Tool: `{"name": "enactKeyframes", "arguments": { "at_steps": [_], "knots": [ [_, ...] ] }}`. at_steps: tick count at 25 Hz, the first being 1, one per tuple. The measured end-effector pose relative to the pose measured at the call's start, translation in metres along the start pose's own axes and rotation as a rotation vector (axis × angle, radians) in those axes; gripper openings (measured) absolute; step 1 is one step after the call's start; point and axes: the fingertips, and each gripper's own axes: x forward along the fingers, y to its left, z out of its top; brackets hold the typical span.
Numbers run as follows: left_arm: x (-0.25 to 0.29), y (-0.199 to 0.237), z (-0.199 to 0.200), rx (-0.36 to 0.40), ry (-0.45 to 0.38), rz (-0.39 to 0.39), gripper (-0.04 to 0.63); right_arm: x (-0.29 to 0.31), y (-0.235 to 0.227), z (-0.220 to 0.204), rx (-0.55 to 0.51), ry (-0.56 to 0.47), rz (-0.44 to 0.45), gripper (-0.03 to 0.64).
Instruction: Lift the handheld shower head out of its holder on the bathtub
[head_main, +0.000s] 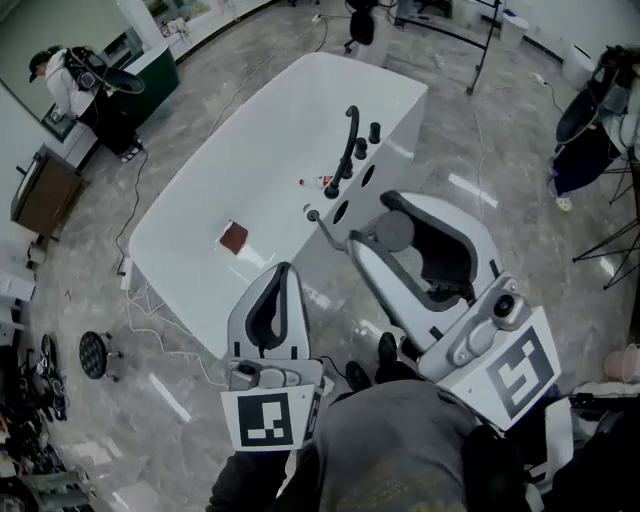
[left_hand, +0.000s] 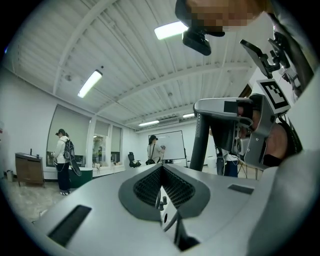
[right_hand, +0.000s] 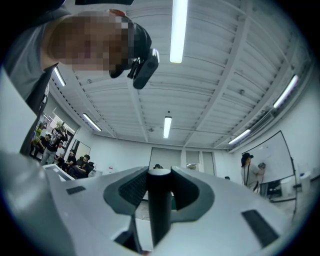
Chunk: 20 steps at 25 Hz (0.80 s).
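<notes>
White, glossy and round-cornered, the tub (head_main: 200, 215) lies ahead of both grippers on grey marbled floor (head_main: 500, 150). The right gripper (head_main: 374, 222) is clamped on the shower head (head_main: 395, 232), a grey disc on a dark cylindrical handle. Its hose (head_main: 322, 228) runs to the tub rim just ahead. A curved black faucet (head_main: 349, 140) stands beyond. The left gripper (head_main: 285, 270), jaws together and empty, is over open floor beside the rim. Black-and-white square markers (head_main: 268, 420) are carried on the cubes.

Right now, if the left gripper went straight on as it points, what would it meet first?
Most likely the near edge of the bathtub, right ahead of the left gripper in the head view. Height is unclear; it may instead pass over the edge.
</notes>
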Motion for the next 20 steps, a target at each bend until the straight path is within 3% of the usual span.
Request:
{"name": "enactKeyframes", "arguments": {
  "at_steps": [2, 5, 8, 13, 20],
  "knots": [
    [0.007, 0.011, 0.005, 0.013, -0.008, 0.014, 0.002, 0.014, -0.004, -0.004, -0.012, 0.000, 0.012, 0.143],
    [0.033, -0.003, 0.043, 0.010, 0.000, 0.066, 0.002, 0.025, -0.045, 0.017, 0.019, 0.033, 0.048, 0.143],
    [0.035, -0.022, 0.065, -0.013, -0.008, 0.020, 0.002, 0.017, -0.061, 0.042, 0.018, 0.066, 0.020, 0.143],
    [0.028, -0.031, 0.065, -0.026, -0.013, 0.002, 0.002, 0.013, -0.064, 0.054, 0.006, 0.046, -0.006, 0.143],
    [0.030, -0.038, 0.070, -0.021, -0.027, 0.003, 0.002, 0.013, -0.063, 0.056, -0.006, 0.040, 0.025, 0.143]
  ]
}}
